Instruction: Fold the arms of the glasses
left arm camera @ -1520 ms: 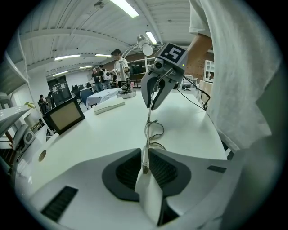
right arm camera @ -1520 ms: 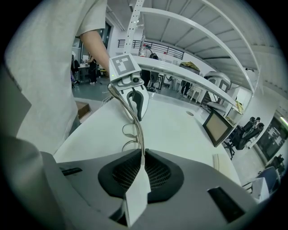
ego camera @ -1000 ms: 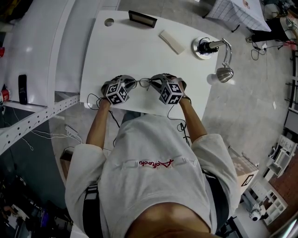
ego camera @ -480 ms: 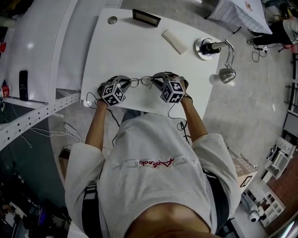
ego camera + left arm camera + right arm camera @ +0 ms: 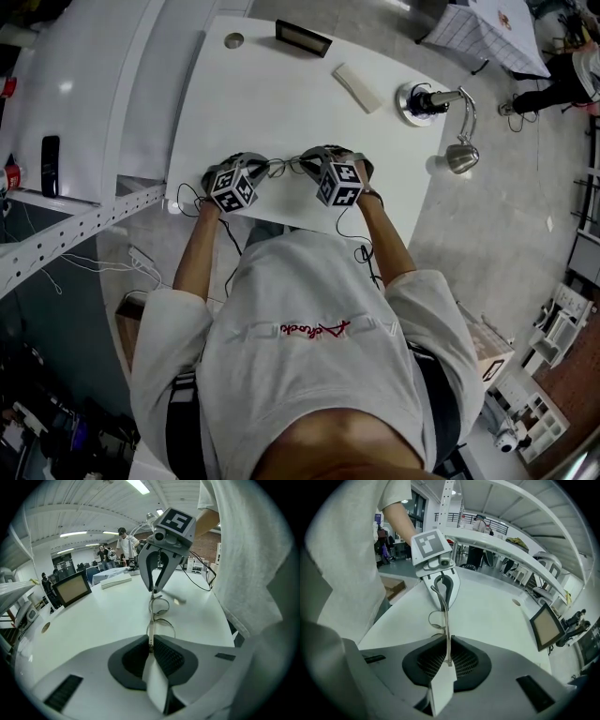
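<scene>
White tabletop [image 5: 281, 103]: thin metal wire-rimmed glasses [image 5: 286, 166] spanned between grippers. Left gripper [image 5: 151, 641] jaws just tightening on one arm; right gripper [image 5: 448, 645] pinches other. Fold apparently starting; next, swing one arm inward.

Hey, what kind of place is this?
Probably an open lab or workshop space: a white table with a desk lamp and small screen, a perforated metal rail beside it, and people standing among other tables behind.

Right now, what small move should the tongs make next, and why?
Probably swing the left tongs inward to start folding: its jaws have just been closing on one end of the glasses, and the right tongs pinch the other end.
</scene>
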The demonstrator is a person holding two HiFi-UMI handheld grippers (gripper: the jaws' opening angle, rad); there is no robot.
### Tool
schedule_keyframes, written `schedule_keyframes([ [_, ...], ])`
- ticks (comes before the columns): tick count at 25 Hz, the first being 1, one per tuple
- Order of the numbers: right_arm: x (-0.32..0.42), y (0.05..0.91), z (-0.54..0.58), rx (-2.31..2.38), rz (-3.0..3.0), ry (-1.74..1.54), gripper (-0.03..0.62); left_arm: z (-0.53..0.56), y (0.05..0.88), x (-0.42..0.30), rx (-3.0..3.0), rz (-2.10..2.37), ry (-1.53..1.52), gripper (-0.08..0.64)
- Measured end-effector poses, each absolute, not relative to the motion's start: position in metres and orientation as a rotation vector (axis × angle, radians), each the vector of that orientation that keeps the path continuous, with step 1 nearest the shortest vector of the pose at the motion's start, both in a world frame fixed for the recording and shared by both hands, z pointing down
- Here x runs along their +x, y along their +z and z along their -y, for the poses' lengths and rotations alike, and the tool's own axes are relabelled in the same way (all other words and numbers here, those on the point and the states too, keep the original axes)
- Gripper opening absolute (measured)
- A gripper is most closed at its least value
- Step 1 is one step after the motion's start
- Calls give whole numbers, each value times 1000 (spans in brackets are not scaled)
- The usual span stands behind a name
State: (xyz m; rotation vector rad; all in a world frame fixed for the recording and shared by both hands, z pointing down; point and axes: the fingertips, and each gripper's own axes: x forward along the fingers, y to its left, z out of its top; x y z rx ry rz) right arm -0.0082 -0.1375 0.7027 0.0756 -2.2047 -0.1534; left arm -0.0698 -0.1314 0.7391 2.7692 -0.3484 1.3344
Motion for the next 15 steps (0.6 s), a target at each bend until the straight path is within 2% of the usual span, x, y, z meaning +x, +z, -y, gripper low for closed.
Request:
schedule_keyframes([
  [7, -18, 721, 137, 29, 2133, -68, 40, 132, 737, -73, 2793, 367, 1329, 71],
  [10, -18, 721, 136, 4, 2115, -69, 40, 132, 731, -77, 2797, 367, 1328, 118],
  [15, -19, 726, 135, -1, 2090, -88, 40, 124, 726, -100, 2776, 426, 1346, 118],
])
